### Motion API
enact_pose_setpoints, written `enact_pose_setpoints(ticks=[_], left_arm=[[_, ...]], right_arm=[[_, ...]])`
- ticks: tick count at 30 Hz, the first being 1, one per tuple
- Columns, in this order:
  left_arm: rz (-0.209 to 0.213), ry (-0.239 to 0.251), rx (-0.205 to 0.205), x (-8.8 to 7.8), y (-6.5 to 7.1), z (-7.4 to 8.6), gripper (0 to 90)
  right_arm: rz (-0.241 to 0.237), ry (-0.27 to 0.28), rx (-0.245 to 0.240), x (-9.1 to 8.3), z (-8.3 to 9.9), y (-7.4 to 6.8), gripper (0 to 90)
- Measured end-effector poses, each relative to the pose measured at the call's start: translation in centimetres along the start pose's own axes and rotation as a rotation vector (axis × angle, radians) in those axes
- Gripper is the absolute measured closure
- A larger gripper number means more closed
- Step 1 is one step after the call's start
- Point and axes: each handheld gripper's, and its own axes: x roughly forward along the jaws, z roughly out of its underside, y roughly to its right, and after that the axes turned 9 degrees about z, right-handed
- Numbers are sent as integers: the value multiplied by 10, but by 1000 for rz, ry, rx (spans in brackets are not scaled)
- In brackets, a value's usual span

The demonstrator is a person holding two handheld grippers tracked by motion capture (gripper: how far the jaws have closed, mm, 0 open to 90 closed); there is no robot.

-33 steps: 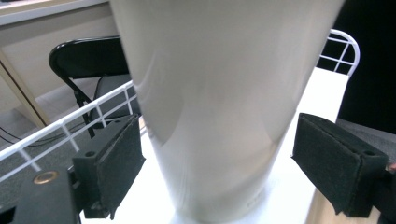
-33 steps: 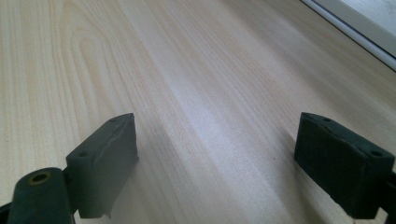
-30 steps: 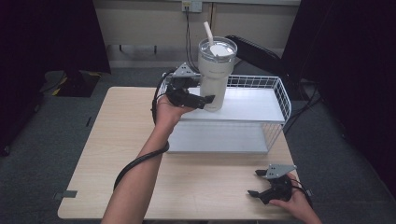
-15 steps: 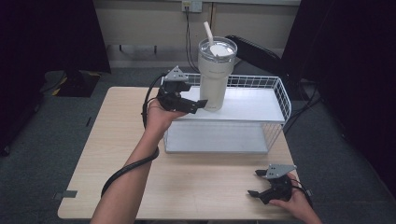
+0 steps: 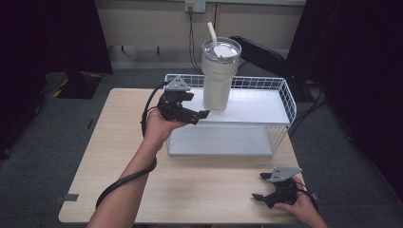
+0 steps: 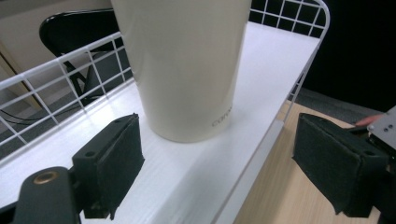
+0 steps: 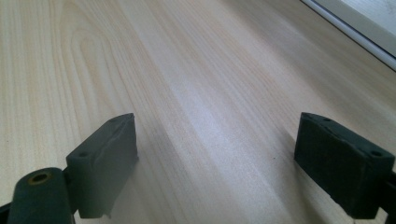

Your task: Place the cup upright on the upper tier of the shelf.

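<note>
Tumbler (image 5: 219, 76) just right of left gripper (image 5: 202, 114) — apart.

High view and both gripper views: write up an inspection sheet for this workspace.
Surface: pale wooden table, bare wood at the front.
Job's things: cream tumbler with lid and straw, upright on the top shelf of the white wire rack.
Clutter: nothing seen.
Grippers: left gripper open, beside the tumbler base, not touching it; right gripper open, low over the table's front right.
Cables: black cable trails along the left forearm.
Surroundings: grey carpet, black chair behind the table.
</note>
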Motion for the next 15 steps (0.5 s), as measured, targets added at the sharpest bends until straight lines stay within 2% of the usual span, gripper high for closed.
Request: enact_pose_setpoints(ticks=[4,15], left_arm=[[18,0,-3,-1,3,3,153],[54,-15,24,-8,18,15,154]], right_arm=[[0,0,0,0,0,0,127],[1,0,-1,0,0,0,127]])
